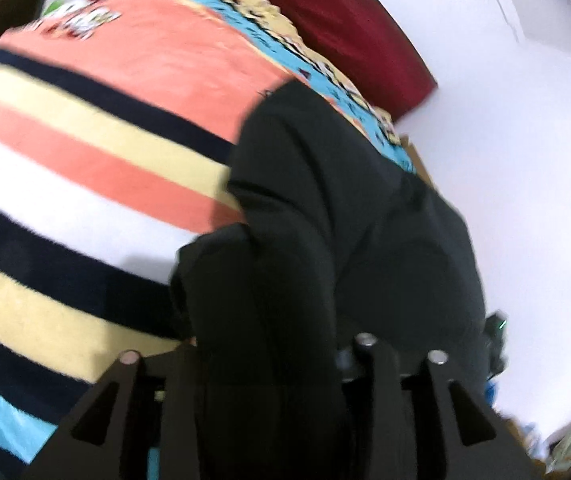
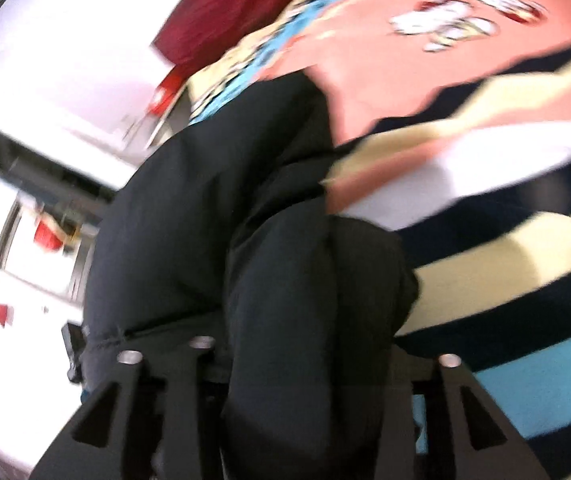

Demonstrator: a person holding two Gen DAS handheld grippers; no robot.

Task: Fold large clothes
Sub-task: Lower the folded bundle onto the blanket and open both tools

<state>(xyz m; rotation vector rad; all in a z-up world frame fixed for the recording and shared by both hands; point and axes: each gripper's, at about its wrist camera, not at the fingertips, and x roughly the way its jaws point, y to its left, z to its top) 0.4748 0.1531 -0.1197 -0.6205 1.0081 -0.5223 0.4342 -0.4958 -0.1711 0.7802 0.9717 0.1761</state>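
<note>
Both my left tongs (image 1: 281,364) and right tongs (image 2: 289,360) stand partly closed, each gripping a bunched fold of the black garment (image 1: 325,200), which hangs over the striped blanket (image 1: 85,140) on the bed.

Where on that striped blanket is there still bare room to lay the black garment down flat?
The striped blanket lies bare from the black garment out to the cartoon print. It is crowded along the blue patterned edge, where the garment bunches beside the red pillow.
</note>
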